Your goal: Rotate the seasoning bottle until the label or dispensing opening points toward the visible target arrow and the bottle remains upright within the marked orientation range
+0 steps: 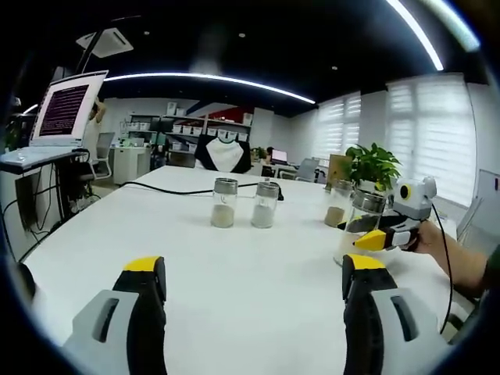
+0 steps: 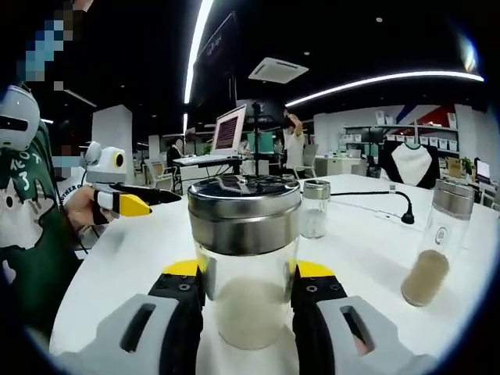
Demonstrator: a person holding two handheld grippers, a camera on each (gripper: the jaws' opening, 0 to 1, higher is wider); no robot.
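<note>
Here, your right gripper clamps the bottle | left gripper gapes, idle | step: grasp made | next: twist it upright; no arrow visible.

Bottles on table, plant behind.

Colours here: the tabletop is plain white. Both grippers are grey with yellow tips on black jaws, the left gripper and the right gripper alike. The seasoning bottle is clear glass with a brushed silver cap and pale beige powder inside. The 2 jars further back match it. Potted plant is bright green, and the cable is black.
</note>
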